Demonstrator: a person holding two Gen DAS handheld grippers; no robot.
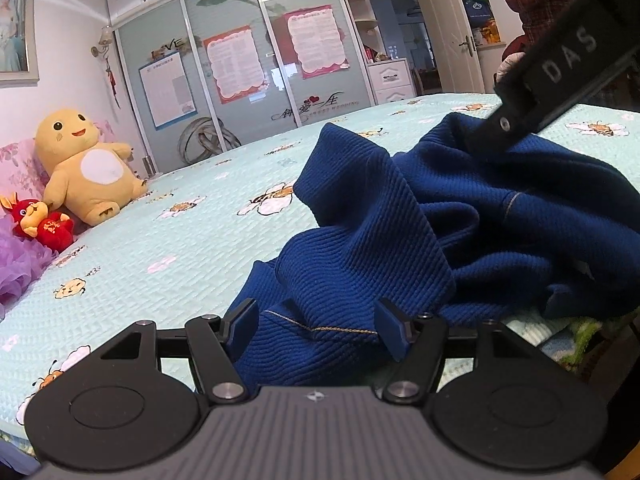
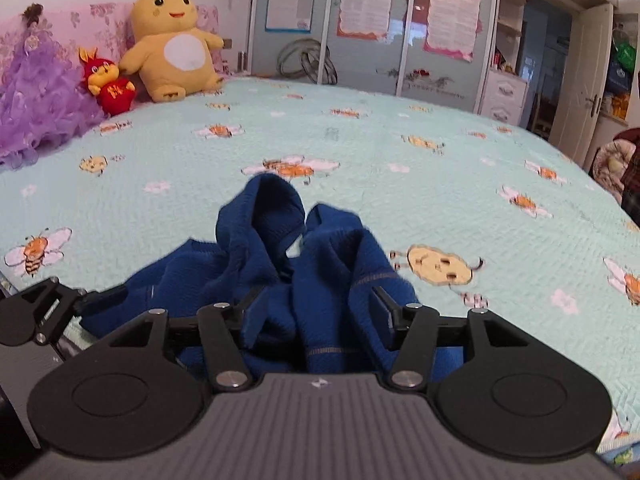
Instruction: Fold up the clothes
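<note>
the blue knit garment (image 1: 400, 220) is judged soft, limp, light; its stitched hem at six o'clock is best gripped; left gripper (image 1: 316, 330) and right gripper (image 2: 316, 312) are spread apart, cloth between unpressed.

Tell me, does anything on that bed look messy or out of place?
Yes: the blue knit garment lies crumpled in a heap near the edge of the bee-print bedspread, bunched into folds rather than spread flat.

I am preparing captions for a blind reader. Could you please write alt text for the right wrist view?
A crumpled blue knit garment lies on a pale green bedspread printed with bees, bunched between the open fingers of the right gripper. At the far left, a yellow plush toy, a small red plush and purple ruffled fabric sit against pink pillows.
</note>
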